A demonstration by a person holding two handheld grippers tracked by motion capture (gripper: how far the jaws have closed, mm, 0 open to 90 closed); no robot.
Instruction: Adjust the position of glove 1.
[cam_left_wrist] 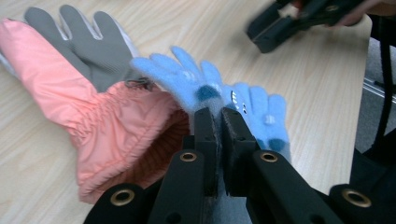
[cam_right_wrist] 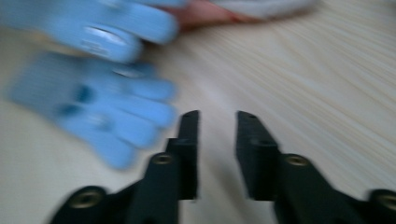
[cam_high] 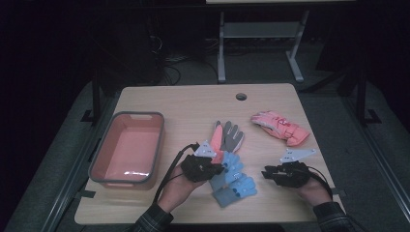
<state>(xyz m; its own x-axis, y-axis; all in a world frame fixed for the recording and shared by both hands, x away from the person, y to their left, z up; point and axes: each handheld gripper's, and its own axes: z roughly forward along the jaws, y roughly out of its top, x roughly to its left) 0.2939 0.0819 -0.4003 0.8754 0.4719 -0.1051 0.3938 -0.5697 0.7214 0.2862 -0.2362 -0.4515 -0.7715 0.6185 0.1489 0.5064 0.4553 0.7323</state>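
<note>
Fuzzy blue knit glove (cam_left_wrist: 196,88), prob. fleece, pinched

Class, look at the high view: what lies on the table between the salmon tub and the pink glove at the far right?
Between the tub and the pink glove lies a grey-and-pink glove; the high view shows it.

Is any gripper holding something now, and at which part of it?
The left gripper pinches a blue glove at its cuff end. The right gripper holds nothing.
</note>
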